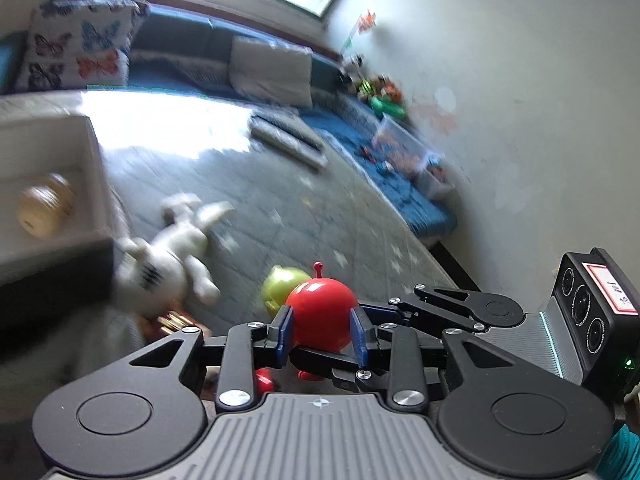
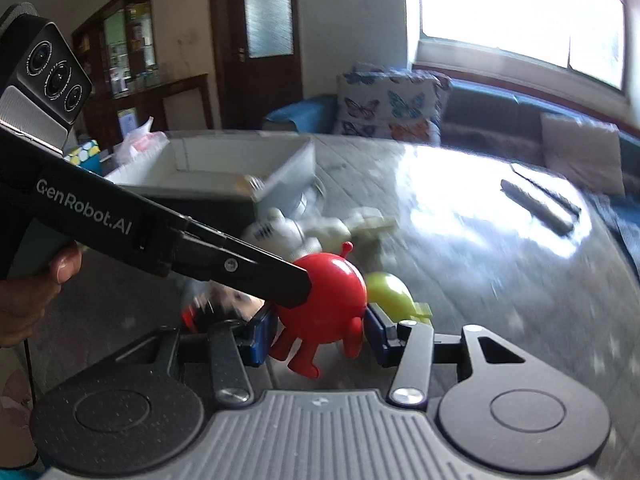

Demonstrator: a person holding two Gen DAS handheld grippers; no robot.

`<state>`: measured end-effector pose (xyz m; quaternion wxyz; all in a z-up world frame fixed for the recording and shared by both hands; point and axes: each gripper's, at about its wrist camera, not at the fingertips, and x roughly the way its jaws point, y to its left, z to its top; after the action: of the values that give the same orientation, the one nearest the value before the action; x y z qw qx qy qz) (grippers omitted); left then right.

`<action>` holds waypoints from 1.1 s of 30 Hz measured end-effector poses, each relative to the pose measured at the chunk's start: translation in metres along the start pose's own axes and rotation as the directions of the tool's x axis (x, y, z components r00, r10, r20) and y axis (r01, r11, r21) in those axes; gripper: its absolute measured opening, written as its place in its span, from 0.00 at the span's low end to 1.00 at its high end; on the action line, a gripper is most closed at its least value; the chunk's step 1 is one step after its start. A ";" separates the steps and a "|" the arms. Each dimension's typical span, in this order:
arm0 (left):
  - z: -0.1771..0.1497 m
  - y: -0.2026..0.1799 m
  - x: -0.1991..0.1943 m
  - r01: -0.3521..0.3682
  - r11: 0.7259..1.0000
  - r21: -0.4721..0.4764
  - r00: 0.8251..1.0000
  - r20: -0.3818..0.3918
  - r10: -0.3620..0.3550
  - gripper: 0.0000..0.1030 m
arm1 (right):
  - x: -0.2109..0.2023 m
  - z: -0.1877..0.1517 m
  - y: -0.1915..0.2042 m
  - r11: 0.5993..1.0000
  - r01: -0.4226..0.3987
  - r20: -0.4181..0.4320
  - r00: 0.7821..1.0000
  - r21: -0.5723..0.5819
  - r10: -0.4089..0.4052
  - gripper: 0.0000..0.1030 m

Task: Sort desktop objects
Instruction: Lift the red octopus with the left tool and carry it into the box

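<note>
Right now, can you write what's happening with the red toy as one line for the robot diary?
left gripper: shut on red toy | right gripper: open around red toy | green toy: behind it | white box: farther back

Your left wrist camera looks close along its fingers toward the wall; your right faces the window. Both share the red toy [image 1: 322, 314] [image 2: 326, 304], white box [image 1: 52, 184] [image 2: 240, 164] and butterfly pillow [image 1: 80, 46] [image 2: 384, 106].

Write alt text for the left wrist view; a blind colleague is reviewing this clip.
The left gripper grips a red round toy figure between its blue pads. Behind it lie a green toy and a white plush on a grey surface.
</note>
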<state>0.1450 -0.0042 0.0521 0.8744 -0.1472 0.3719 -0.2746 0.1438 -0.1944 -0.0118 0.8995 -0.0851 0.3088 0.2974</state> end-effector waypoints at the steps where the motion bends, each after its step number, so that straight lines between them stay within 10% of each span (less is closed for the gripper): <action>1: 0.004 0.004 -0.007 -0.011 1.000 -0.004 1.000 0.019 0.011 0.32 | 0.004 0.008 0.004 1.000 -0.006 0.007 1.000 -0.018 0.006 0.47; 16: 0.053 0.105 -0.054 -0.121 0.981 -0.151 0.978 0.154 0.144 0.32 | 0.098 0.109 0.068 0.979 -0.104 0.007 0.994 -0.174 0.107 0.47; 33: 0.047 0.189 -0.031 -0.083 0.946 -0.313 0.989 0.090 0.117 0.27 | 0.170 0.109 0.086 0.971 -0.114 -0.147 0.986 -0.212 0.083 0.48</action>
<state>0.2323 0.1690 0.0142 0.8721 -0.2775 0.3698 -0.1601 0.2562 -0.0062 -0.0260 0.8453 -0.1889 0.3388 0.3675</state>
